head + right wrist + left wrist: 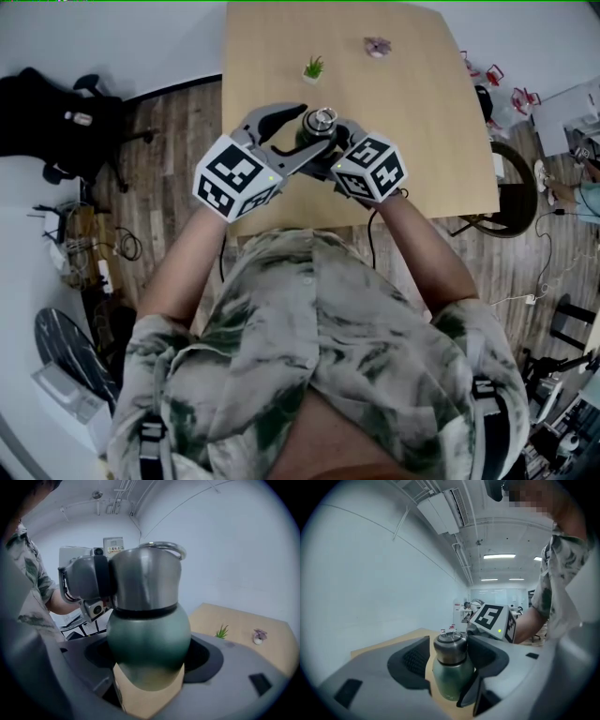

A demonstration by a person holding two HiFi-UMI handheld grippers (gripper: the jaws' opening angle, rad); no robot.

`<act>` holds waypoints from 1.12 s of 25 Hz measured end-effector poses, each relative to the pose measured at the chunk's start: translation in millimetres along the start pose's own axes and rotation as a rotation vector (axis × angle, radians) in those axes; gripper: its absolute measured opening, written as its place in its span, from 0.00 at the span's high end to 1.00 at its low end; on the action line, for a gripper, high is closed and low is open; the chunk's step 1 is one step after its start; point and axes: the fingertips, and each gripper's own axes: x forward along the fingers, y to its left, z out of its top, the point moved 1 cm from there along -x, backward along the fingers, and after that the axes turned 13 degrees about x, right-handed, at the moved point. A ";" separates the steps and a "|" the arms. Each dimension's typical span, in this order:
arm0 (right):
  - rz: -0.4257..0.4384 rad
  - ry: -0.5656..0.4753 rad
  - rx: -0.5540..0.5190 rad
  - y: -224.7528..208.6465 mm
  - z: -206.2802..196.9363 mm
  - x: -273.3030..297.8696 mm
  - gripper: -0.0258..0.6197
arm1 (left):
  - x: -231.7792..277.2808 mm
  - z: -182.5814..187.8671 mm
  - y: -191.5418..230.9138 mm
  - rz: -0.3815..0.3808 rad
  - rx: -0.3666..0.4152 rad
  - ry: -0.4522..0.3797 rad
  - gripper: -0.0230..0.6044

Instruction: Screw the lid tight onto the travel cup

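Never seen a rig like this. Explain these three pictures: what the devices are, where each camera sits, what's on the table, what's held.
A person holds a two-jaw gripper in each hand; the cubes with square markers are part of them. One picture comes from a camera on the person's head, looking down. The other two come from cameras riding on the grippers. On the wooden table stand a small plant and a small pinkish object. The right gripper is clamped on the green body of the travel cup. The left gripper has its jaws either side of the steel lid, with a slight gap, not clamped.
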 end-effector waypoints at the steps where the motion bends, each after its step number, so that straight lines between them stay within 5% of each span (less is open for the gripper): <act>1: -0.005 -0.001 0.005 -1.2 0.5 0.5 0.34 | 0.5 0.1 0.7 0.028 -0.010 0.004 0.56; 8: -0.011 -0.019 0.020 1.4 1.5 3.3 0.34 | 2.3 0.6 -0.9 0.212 -0.037 0.027 0.56; 12: -0.013 -0.019 0.016 2.3 2.4 4.5 0.34 | 1.5 0.7 0.2 0.227 -0.037 0.029 0.57; 19: 0.007 -0.020 -0.005 5.3 1.7 2.4 0.34 | 0.0 -1.5 -2.4 0.152 -0.008 -0.005 0.58; 28: 0.043 -0.004 -0.058 16.1 -4.2 -0.6 0.34 | -8.3 -0.6 -11.0 -0.098 0.032 -0.070 0.58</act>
